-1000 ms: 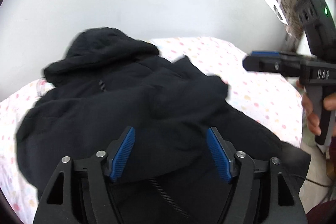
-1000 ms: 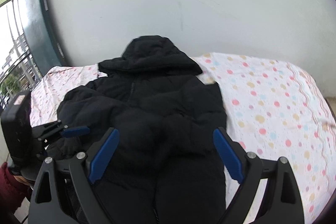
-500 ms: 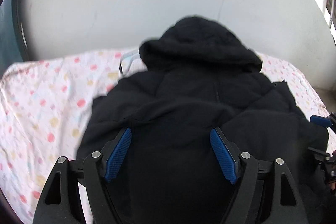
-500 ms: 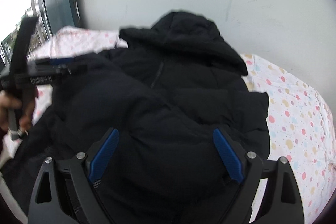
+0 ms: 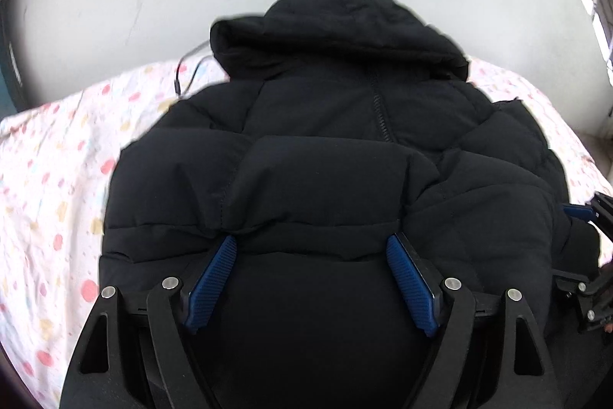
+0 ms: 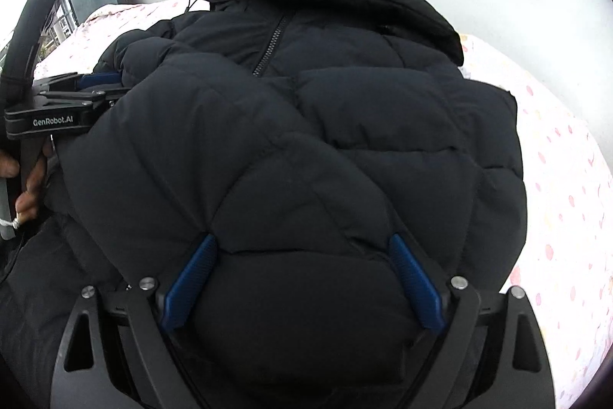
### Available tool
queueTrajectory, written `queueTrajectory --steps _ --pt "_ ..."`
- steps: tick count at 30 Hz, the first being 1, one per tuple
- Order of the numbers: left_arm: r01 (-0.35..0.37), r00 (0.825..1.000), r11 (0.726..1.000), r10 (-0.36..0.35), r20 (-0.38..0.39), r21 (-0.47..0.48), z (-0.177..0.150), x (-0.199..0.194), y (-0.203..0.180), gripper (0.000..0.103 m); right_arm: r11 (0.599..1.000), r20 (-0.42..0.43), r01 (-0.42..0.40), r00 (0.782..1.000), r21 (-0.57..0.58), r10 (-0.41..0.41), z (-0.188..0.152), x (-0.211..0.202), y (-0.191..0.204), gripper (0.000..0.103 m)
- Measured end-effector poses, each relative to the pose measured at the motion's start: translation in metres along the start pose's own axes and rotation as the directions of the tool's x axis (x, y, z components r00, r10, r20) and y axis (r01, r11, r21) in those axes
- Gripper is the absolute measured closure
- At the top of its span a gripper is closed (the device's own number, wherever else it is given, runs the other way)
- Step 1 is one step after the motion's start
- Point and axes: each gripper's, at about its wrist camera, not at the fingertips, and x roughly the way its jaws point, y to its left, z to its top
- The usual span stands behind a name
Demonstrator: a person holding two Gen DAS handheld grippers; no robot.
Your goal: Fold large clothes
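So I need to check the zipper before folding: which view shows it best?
The right wrist view: the zipper runs uncovered from the hood down the black jacket. The left wrist view shows the zipper smaller, its lower end hidden under a folded sleeve.

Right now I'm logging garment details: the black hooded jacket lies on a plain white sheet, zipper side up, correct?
Not quite. The sheet isn't plain: the left wrist view shows it dotted with pink and yellow spots. The black hooded jacket does lie on it zipper side up.
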Motion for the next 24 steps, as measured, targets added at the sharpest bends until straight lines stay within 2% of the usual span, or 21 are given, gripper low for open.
queueTrajectory --steps 3,8,11,14,16,19,21,24 --pt "0.04 0.998 0.999 -0.041 0.038 0.01 0.009 -0.028 0.01 0.023 1.0 0.018 -0.018 1.0 -0.001 0.018 0.003 -0.015 -0.001 0.011" --pt "-0.045 0.992 0.998 0.04 0.118 0.041 0.024 -0.064 0.036 0.023 0.999 0.116 -0.027 0.993 -0.032 0.03 0.018 -0.051 0.007 0.011" --pt "-0.07 0.99 0.997 0.067 0.121 0.024 0.031 -0.061 0.048 0.023 0.997 0.163 -0.067 0.984 -0.044 0.073 0.039 -0.057 0.018 0.011" --pt "-0.009 0.996 0.999 0.014 0.086 -0.052 0.03 -0.039 0.06 0.023 0.995 0.173 -0.074 0.981 -0.072 0.086 0.057 -0.042 0.037 0.011" --pt "0.002 0.999 0.997 0.002 0.054 -0.073 0.024 -0.022 0.061 0.023 0.993 0.154 -0.093 0.983 -0.069 0.103 0.063 -0.028 0.043 0.011" --pt "-0.041 0.999 0.998 0.041 0.0 -0.04 0.008 0.008 0.053 0.023 0.993 0.115 -0.083 0.989 -0.086 0.092 0.063 -0.002 0.051 0.011" --pt "-0.048 0.999 0.998 0.048 -0.027 -0.028 0.0 0.025 0.049 0.023 0.993 0.05 -0.067 0.996 -0.099 0.072 0.058 0.02 0.052 0.012" --pt "-0.062 0.997 0.998 0.062 -0.039 -0.02 -0.007 0.04 0.044 0.023 0.993 -0.016 -0.107 0.994 -0.048 0.106 0.048 0.05 0.043 0.009"
